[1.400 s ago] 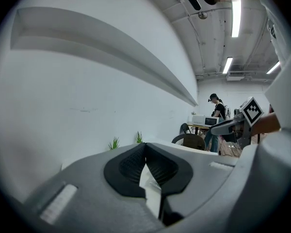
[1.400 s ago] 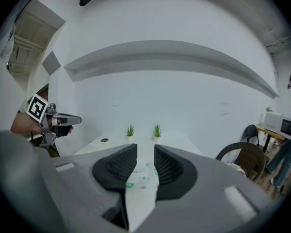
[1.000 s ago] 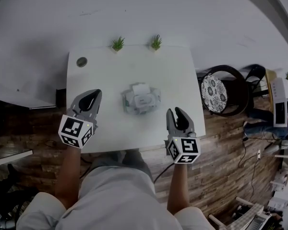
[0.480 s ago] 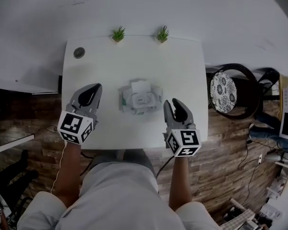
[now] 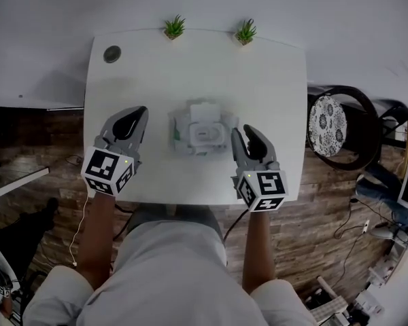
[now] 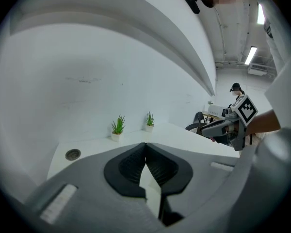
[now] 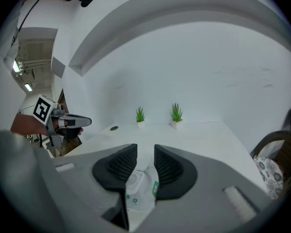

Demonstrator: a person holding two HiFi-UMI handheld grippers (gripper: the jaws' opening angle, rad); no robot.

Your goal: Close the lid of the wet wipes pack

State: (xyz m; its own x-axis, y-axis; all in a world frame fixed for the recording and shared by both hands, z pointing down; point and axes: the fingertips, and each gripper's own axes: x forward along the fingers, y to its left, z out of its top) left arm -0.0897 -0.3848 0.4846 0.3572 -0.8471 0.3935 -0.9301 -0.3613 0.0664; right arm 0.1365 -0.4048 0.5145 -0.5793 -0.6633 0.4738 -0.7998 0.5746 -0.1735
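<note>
The wet wipes pack (image 5: 202,129) lies in the middle of the white table (image 5: 258,73), its white lid flap (image 5: 202,112) standing open at the far side. My left gripper (image 5: 131,117) hovers left of the pack, apart from it; in the left gripper view its jaws (image 6: 145,147) meet at the tips, nothing between them. My right gripper (image 5: 247,134) sits just right of the pack's near corner, apart from it. In the right gripper view the right gripper (image 7: 145,152) is slightly open, and the pack (image 7: 139,191) shows low through the gap.
Two small potted plants (image 5: 174,27) (image 5: 245,32) stand at the table's far edge, with a round cable grommet (image 5: 111,53) at the far left corner. A dark chair with a patterned cushion (image 5: 326,125) stands right of the table. The floor is wooden.
The right gripper has come forward and stands closer beside the pack. The left gripper keeps about the same place. The head view has shifted, so the table fills more of it.
</note>
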